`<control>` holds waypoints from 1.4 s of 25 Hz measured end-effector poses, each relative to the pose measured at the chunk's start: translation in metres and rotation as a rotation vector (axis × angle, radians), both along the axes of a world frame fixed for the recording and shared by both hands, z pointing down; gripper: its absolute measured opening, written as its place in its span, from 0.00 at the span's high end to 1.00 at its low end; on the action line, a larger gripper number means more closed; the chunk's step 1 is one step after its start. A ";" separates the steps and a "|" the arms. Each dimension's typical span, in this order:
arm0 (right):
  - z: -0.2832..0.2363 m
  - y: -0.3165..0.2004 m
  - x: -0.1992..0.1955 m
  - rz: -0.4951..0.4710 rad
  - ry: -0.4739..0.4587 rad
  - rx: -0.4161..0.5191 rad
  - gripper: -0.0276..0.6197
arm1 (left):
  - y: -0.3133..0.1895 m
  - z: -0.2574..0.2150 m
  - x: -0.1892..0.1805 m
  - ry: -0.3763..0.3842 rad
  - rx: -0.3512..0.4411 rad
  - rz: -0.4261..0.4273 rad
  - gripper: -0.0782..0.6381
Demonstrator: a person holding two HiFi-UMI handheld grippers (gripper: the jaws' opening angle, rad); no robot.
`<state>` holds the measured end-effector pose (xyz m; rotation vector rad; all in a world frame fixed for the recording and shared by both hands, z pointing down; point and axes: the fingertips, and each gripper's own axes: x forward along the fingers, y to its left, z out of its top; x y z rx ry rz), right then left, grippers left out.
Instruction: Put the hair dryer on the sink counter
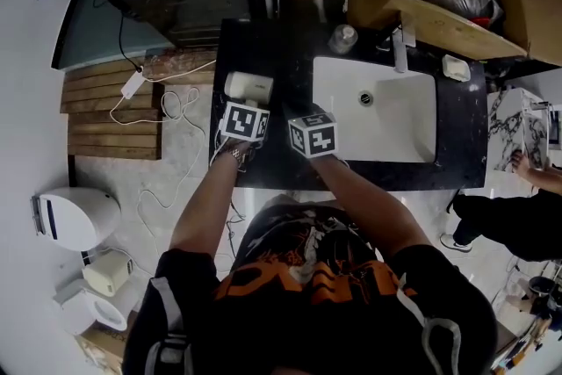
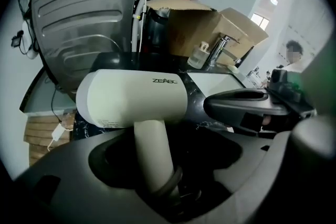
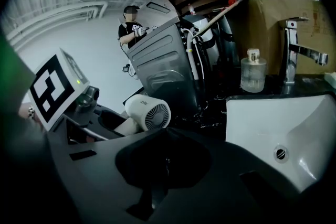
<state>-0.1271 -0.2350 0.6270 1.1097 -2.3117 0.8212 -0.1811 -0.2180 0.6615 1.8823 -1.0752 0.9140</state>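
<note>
Judging the hair dryer placed on the counter, my left gripper has its fingers released around the handle, my right gripper is clenched empty, only withdrawing remains

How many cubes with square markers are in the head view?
2. The left cube is over the dark counter, just on the person's side of the hair dryer. The right cube is at the basin's front left corner. None seems hidden.
</note>
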 end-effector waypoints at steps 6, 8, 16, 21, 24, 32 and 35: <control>-0.005 0.001 0.007 0.003 -0.018 0.011 0.94 | 0.001 -0.018 -0.014 -0.139 0.202 -0.017 0.36; -0.007 0.001 0.009 0.005 -0.019 0.014 0.94 | 0.002 -0.024 -0.017 -0.146 0.226 -0.020 0.36; -0.035 0.009 0.017 -0.024 -0.053 0.106 0.94 | 0.010 -0.072 -0.017 -0.096 0.446 -0.053 0.39; -0.074 0.014 0.031 -0.026 -0.094 0.194 0.94 | 0.021 -0.130 -0.009 -0.011 0.680 -0.094 0.64; -0.107 0.017 0.039 -0.036 -0.112 0.280 0.94 | 0.026 -0.162 0.006 0.077 0.751 -0.076 0.67; -0.206 0.038 0.054 -0.060 -0.180 0.510 0.94 | 0.041 -0.251 0.049 0.201 0.912 -0.025 0.85; -0.238 0.053 0.060 -0.070 -0.212 0.581 0.94 | 0.054 -0.280 0.063 0.228 0.976 0.005 0.86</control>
